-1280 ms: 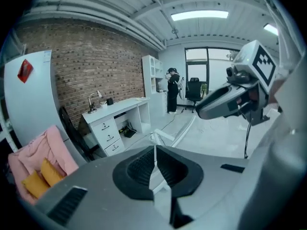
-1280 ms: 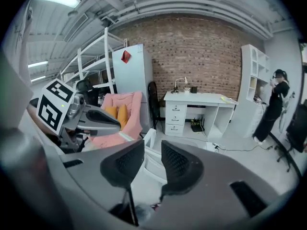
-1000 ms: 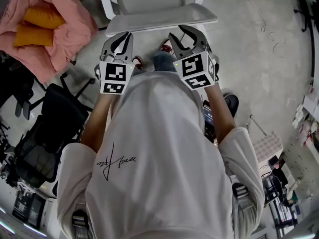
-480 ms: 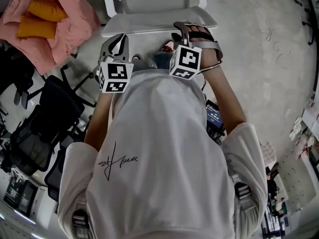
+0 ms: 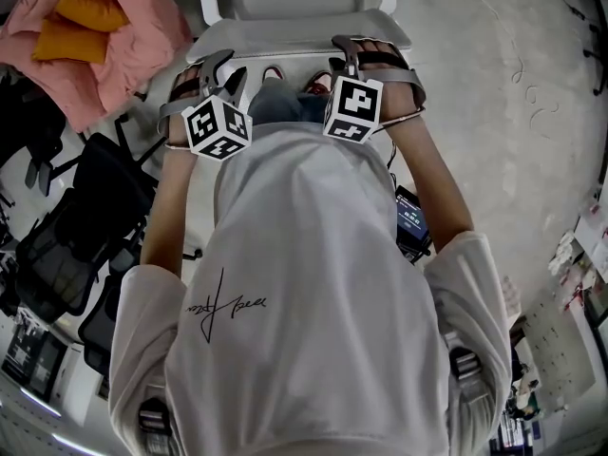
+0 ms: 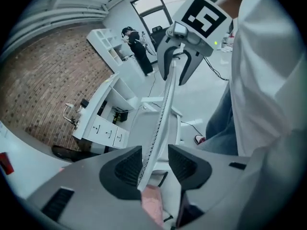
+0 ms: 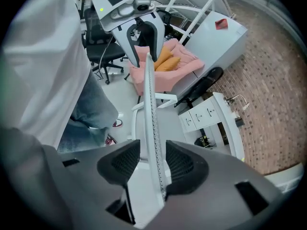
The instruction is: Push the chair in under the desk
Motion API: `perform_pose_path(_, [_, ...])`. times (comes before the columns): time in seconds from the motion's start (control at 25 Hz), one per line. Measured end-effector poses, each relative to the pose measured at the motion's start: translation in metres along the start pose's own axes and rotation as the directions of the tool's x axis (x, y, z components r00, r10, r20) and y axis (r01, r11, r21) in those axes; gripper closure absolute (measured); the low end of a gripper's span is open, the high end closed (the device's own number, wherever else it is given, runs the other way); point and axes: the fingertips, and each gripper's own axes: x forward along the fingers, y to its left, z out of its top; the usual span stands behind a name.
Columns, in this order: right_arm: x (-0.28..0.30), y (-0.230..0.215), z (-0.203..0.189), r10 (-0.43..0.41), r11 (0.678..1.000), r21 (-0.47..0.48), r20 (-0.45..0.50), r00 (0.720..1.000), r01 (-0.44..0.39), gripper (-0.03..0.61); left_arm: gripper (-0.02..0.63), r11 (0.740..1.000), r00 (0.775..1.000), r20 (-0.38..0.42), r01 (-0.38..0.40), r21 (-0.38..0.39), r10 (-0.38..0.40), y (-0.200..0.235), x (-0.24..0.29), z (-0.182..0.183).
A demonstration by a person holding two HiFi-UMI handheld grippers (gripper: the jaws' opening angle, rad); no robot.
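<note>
Grey concrete floor [image 5: 494, 112] spreads under the person in a white shirt [image 5: 304, 283], with a red brick wall [image 6: 43, 80] behind a white counter with a drawer unit [image 6: 103, 126]. On the floor stands the white office chair with a perforated backrest [image 5: 285, 38], directly in front of the person's knees. Its seat lies on the far side of the backrest, and in both gripper views the counter stands beyond the seat.

Both grippers sit on the backrest's top edge, near its two ends. The left gripper [image 5: 220, 72] straddles the thin rim: its jaws have just been opening and stand apart, with the rim running between the ribbed pads [image 6: 127, 164] and a gap on the right side. The right gripper [image 5: 353, 57] does the same at the other end. Its jaws too have just been opening and are spread wide, the rim passing between them without being squeezed. Each gripper view shows the other gripper astride the far end of the same edge.

A pink blanket holding orange cushions [image 5: 104, 36] lies to the left, near black mesh office chairs [image 5: 95, 217].
</note>
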Motion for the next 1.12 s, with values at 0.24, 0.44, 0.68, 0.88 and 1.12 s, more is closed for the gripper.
perform_pose_path(0.24, [0.010,-0.003,-0.008,-0.009,1.000,-0.013,-0.010,1.000,0.009,0.436,0.459,0.998,0.999,-0.042,-0.029,0.050,0.032,0.007,0.021,-0.004])
perform_pose_path(0.44, [0.014,0.000,-0.006,0.010,1.000,0.000,-0.002,1.000,-0.010,0.451,0.472,0.998,0.999,-0.027,-0.022,0.058,0.024,0.003,0.031,-0.007])
perform_pose_path(0.68, [0.013,-0.001,-0.001,-0.002,1.000,0.029,0.043,0.999,0.001,0.454,0.485,0.992,0.999,-0.024,-0.028,0.127,0.031,0.003,0.036,-0.008])
perform_pose_path(0.88, [0.012,-0.001,-0.002,0.016,0.999,0.035,0.047,0.999,-0.018,0.456,0.488,0.991,1.000,-0.014,-0.014,0.130,0.015,0.003,0.037,-0.007])
perform_pose_path(1.12, [0.011,-0.004,-0.003,0.008,0.998,0.058,0.046,0.999,-0.011,0.456,0.488,0.992,1.000,-0.002,-0.002,0.125,0.002,0.004,0.040,-0.005])
